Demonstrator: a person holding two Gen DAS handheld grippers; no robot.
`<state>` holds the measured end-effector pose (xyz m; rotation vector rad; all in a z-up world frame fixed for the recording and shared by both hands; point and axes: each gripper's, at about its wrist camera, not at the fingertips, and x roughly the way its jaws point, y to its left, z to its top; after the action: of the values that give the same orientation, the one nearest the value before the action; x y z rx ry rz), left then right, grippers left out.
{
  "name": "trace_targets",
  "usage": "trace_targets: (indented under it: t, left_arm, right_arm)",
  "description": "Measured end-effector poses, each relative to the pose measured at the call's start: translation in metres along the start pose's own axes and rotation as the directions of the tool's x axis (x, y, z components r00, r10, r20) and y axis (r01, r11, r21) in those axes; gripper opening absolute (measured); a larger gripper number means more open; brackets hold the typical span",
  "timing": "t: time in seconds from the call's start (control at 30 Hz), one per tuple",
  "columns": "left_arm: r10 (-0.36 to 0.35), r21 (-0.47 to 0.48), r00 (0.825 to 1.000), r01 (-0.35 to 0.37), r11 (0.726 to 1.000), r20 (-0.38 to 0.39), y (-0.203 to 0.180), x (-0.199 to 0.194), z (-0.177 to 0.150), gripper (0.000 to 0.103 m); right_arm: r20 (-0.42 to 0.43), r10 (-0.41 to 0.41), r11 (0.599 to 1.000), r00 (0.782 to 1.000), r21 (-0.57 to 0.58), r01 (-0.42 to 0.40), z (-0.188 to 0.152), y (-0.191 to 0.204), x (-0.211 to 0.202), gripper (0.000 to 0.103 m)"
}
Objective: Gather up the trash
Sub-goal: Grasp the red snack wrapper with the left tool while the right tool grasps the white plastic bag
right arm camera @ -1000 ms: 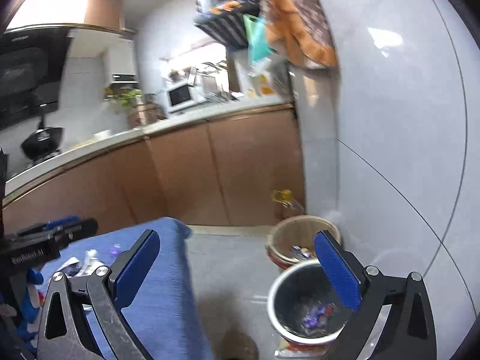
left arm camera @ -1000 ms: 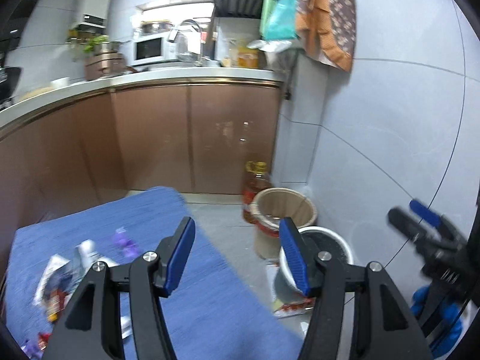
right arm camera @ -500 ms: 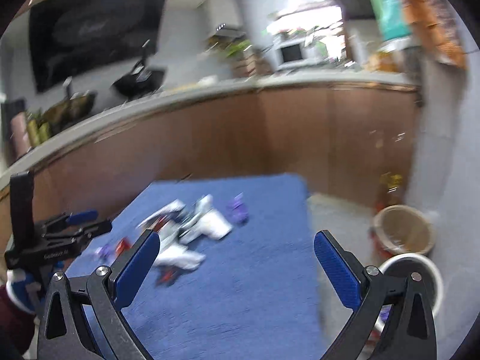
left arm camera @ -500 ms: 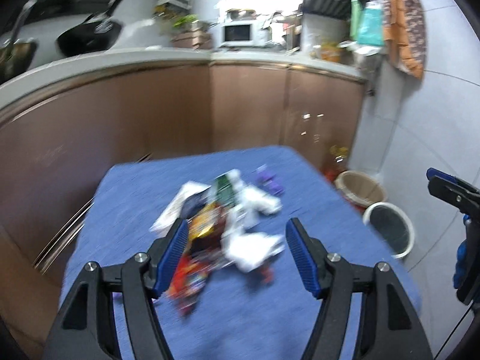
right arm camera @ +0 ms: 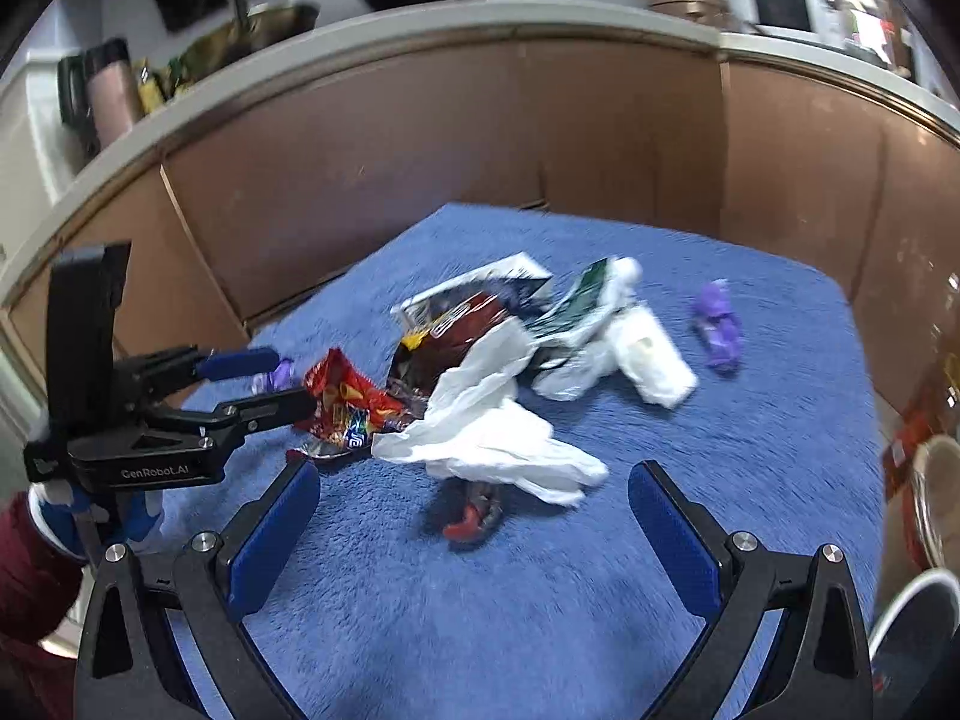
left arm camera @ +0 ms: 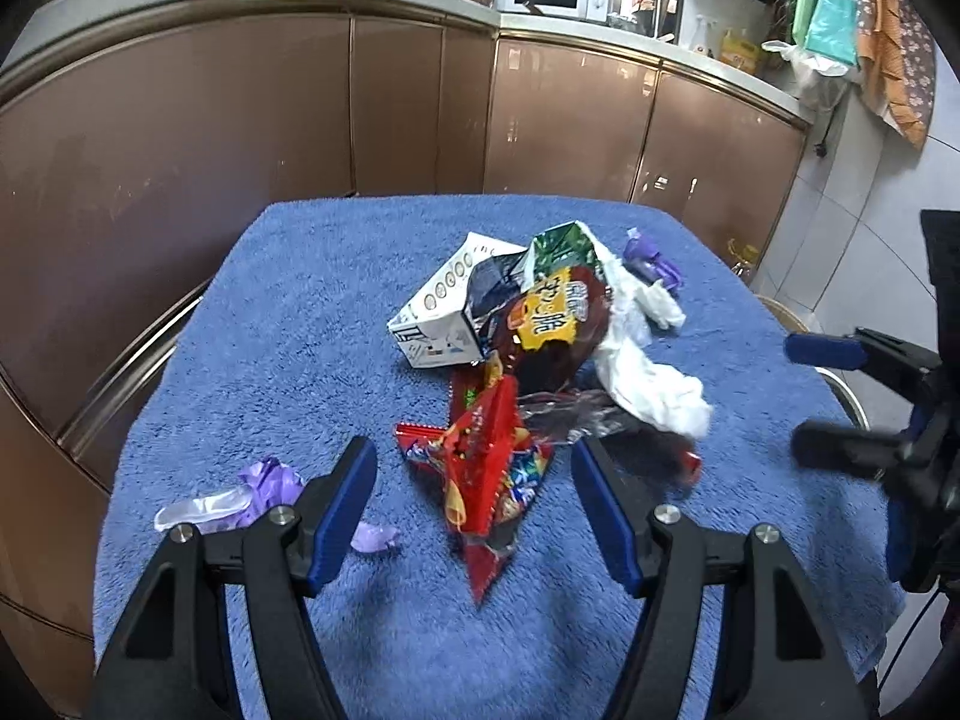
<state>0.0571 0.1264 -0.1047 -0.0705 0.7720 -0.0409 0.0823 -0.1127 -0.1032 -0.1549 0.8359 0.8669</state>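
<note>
**Left wrist view: both grippers now over the trash pile**

Left wrist view: a second ago this camera faced the bins on the floor; now it looks down at the blue towel (left arm camera: pixel 288 324). So a new pickup can start. The left gripper (left arm camera: pixel 474 507) has just been opening; its fingers are apart, holding nothing. The red snack wrapper (left arm camera: pixel 486 480) lies between them, at the near edge of the pile, long side pointing toward the camera. The white tissue (left arm camera: pixel 654 384) is right of the wrapper. The right gripper (right arm camera: pixel 474 531) is spread wide and empty too.
</note>
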Motion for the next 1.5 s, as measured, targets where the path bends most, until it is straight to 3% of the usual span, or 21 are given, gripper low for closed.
trace_targets:
  t: [0.2, 0.3, 0.37, 0.5, 0.53, 0.6, 0.67, 1.13, 1.5]
  left_arm:
    - [-0.024, 0.003, 0.999, 0.024, 1.0, -0.045, 0.003, 0.023, -0.001, 0.065]
    - [-0.038, 0.004, 0.998, 0.039, 0.999, -0.054, 0.004, 0.03, 0.0, 0.064]
    - [-0.05, -0.004, 0.997, 0.05, 0.999, -0.061, 0.005, 0.034, 0.002, 0.059]
    - [-0.074, -0.028, 0.993, 0.072, 0.997, -0.087, 0.009, 0.045, 0.002, 0.049]
    - [-0.076, -0.031, 0.993, 0.074, 0.997, -0.089, 0.01, 0.046, 0.001, 0.048]
    - [-0.083, -0.036, 0.992, 0.079, 0.996, -0.098, 0.011, 0.048, -0.001, 0.032]
    - [-0.085, -0.046, 0.991, 0.081, 0.996, -0.101, 0.011, 0.05, -0.001, 0.029]
    - [-0.08, -0.096, 0.994, 0.073, 0.993, -0.077, 0.015, 0.032, -0.002, 0.02]
    - [-0.059, -0.099, 0.998, 0.058, 0.993, -0.007, 0.005, -0.017, -0.004, 0.019]
  right_arm:
    - [-0.073, -0.008, 0.987, 0.997, -0.164, -0.004, 0.007, 0.021, 0.039, 0.099]
    - [-0.103, -0.03, 0.982, 0.994, -0.191, 0.01, 0.01, 0.017, 0.054, 0.079]
    - [-0.117, -0.038, 0.985, 0.992, -0.174, 0.017, 0.015, 0.007, 0.06, 0.049]
    - [-0.109, -0.025, 0.995, 0.994, -0.096, 0.014, 0.024, -0.017, 0.06, 0.039]
    - [-0.107, -0.019, 0.997, 0.994, -0.07, 0.011, 0.025, -0.026, 0.058, 0.032]
    - [-0.108, -0.019, 0.999, 0.994, -0.038, 0.015, 0.026, -0.037, 0.058, 0.02]
    - [-0.113, -0.009, 1.0, 0.994, -0.015, 0.007, 0.025, -0.045, 0.058, 0.009]
    - [-0.116, 0.001, 0.999, 0.993, -0.039, -0.006, 0.03, -0.037, 0.063, 0.005]
    - [-0.004, -0.036, 0.999, 0.999, 0.003, 0.036, 0.027, -0.039, 0.001, 0.003]
